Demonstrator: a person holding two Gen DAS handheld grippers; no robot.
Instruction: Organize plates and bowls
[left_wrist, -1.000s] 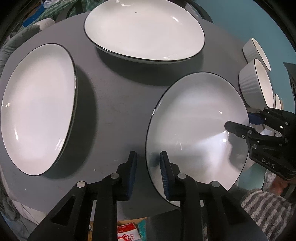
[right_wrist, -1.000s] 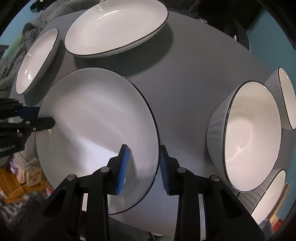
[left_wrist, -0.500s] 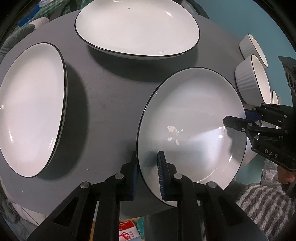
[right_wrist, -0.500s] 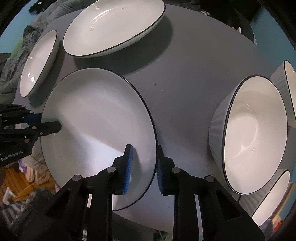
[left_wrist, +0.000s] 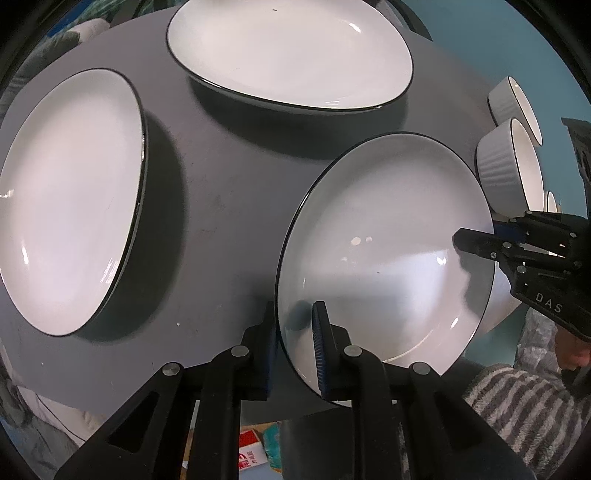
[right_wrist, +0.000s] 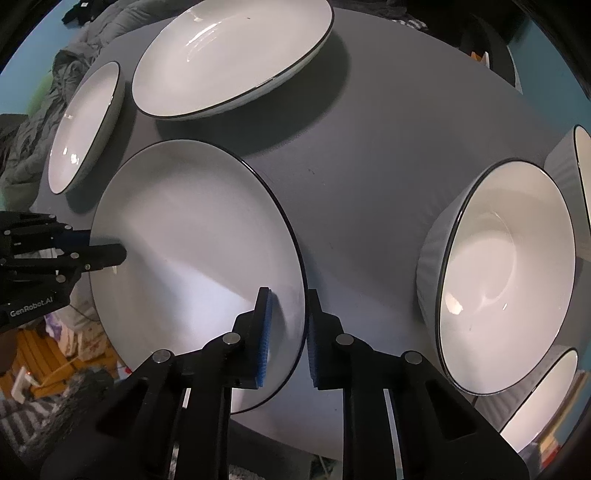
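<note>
A white plate with a dark rim (left_wrist: 388, 240) is held over the front of the grey round table (left_wrist: 221, 184), tilted. My left gripper (left_wrist: 293, 336) is shut on its left rim. My right gripper (right_wrist: 288, 328) is shut on its right rim; the plate also shows in the right wrist view (right_wrist: 192, 236). Each gripper shows in the other's view, the right one (left_wrist: 491, 240) and the left one (right_wrist: 99, 247). Two more plates lie on the table, one at the left (left_wrist: 66, 199) and one at the back (left_wrist: 291, 55).
Ribbed white bowls stand at the table's right side: a large one (right_wrist: 506, 280) close to the right gripper, others behind (right_wrist: 580, 177) and in front (right_wrist: 543, 398). Clutter lies on the floor below the front edge (left_wrist: 255, 446).
Both grippers have closed fully on the plate's rim and lifted it; the plate has tilted and risen a little off the table.
</note>
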